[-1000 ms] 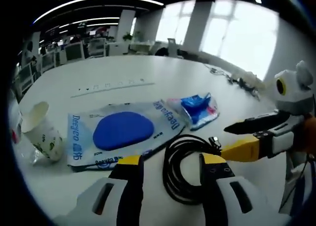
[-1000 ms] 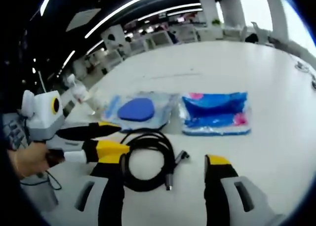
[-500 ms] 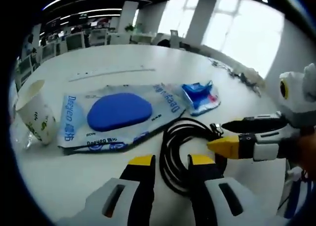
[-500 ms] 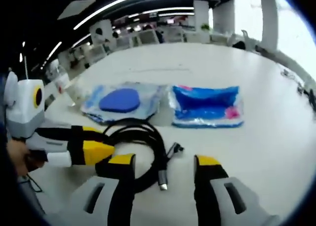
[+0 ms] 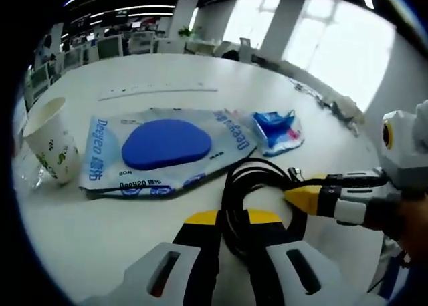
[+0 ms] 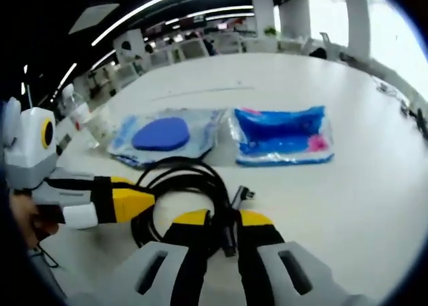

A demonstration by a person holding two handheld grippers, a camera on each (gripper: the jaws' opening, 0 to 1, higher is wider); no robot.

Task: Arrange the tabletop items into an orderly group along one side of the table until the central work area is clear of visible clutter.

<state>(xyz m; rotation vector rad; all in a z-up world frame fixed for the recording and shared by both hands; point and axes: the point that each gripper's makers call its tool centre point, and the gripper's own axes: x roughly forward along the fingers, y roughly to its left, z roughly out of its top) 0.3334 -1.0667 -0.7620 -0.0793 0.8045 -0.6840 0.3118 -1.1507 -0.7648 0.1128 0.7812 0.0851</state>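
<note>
I am working at a large white table in an open office. In the left gripper view, my left gripper rises from 6 o'clock with its yellow-tipped jaws drawn in to a narrow gap, pinched on a strand of the coiled black cable lying on the table just ahead. At 11 o'clock from the coil lies a flat clear pouch printed with blue lettering, sealed around a blue oval pad. At 1 o'clock from that pouch sits a smaller crumpled blue and pink packet. At 9 o'clock a white paper cup with a green leaf pattern stands tilted beside a bit of clear wrapping; I cannot tell what is inside it. In the right gripper view, my right gripper has its jaws nearly together, clamped on the cable near its plug end, with the coil curving away toward 10 o'clock. The left gripper enters this view from 9 o'clock, touching the same coil. Beyond, at 11 o'clock, lies the pouch with the blue pad, and at 1 o'clock the blue and pink packet, side by side
</note>
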